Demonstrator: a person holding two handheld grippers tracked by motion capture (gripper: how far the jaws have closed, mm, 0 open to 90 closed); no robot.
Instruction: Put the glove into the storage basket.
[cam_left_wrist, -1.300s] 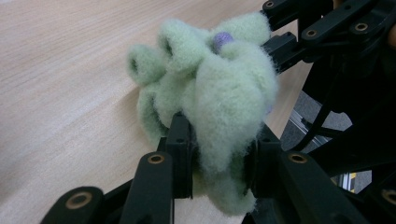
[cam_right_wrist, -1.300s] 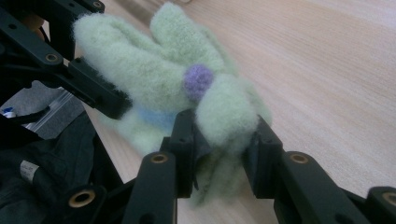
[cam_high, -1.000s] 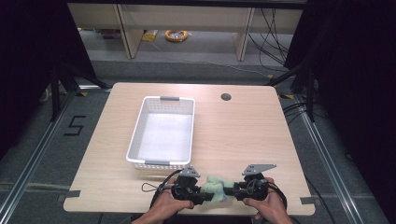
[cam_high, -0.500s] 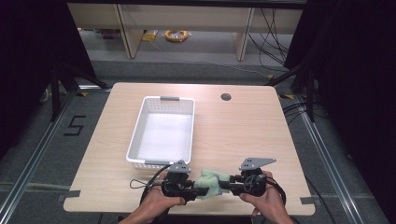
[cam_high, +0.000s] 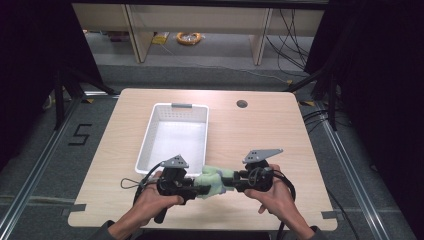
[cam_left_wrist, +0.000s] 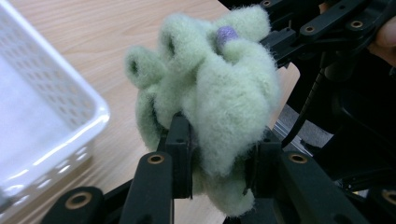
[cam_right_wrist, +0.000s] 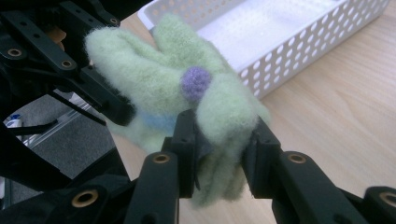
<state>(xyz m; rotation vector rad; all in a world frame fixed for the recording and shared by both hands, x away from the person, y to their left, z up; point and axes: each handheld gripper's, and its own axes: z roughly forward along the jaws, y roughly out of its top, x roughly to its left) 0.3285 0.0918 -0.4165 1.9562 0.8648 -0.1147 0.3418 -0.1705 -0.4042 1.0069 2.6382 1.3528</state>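
Right now I have a pale green fuzzy glove (cam_high: 214, 181) pinched from both ends, low in the centre of the high view, just off the near end of the white perforated basket (cam_high: 174, 135) on the wooden table (cam_high: 260, 135). My left gripper (cam_left_wrist: 219, 163) is clamped on one bunched end, the fleece bulging out above and below the jaws in the middle of the left gripper view. My right gripper (cam_right_wrist: 219, 149) is clenched on the other end, low centre of its view, just below a small purple pom-pom (cam_right_wrist: 195, 82) sewn on the fleece.

It looks very light and entirely limp: the fingers flop and curl in the upper part of both gripper views, with no stiffness to lean on. I judge the pile grippy rather than slick, so slipping seems unlikely, but the fabric squashes thin, so I want a thick fold between the pads, not a single layer. Nothing here is fragile. The gathered middle seems to me a safer hold than a loose fingertip, which would let the rest dangle.
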